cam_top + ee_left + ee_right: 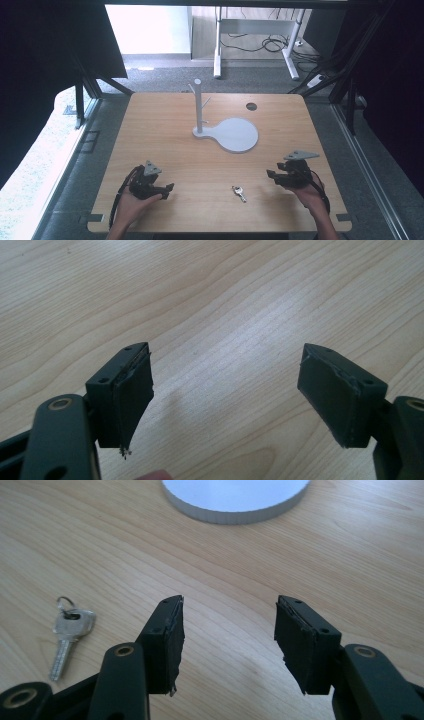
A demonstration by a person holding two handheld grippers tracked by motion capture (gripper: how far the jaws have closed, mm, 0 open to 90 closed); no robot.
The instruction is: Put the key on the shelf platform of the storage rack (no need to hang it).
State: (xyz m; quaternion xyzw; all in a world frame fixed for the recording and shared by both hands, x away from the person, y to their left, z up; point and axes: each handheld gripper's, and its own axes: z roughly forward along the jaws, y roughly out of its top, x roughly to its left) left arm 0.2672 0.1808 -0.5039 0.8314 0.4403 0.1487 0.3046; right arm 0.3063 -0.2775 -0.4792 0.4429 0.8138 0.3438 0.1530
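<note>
While both grippers rested low near the person's edge of the light wooden table (165, 125), nothing was yet in hand. The left gripper (169, 188) had its jaws wide apart over bare wood, and the right gripper (270, 174) had its jaws open as well, holding nothing. Between them, near the front edge, lay the small silver key with a wire ring (239, 193), flat on the table and touching neither gripper. Farther off stood the white peg stand with a round base (235, 134). I judged that the work was only at its start: the next move called for one gripper, probably the right, to reach the key and close on it carefully, since it lay flat.
</note>
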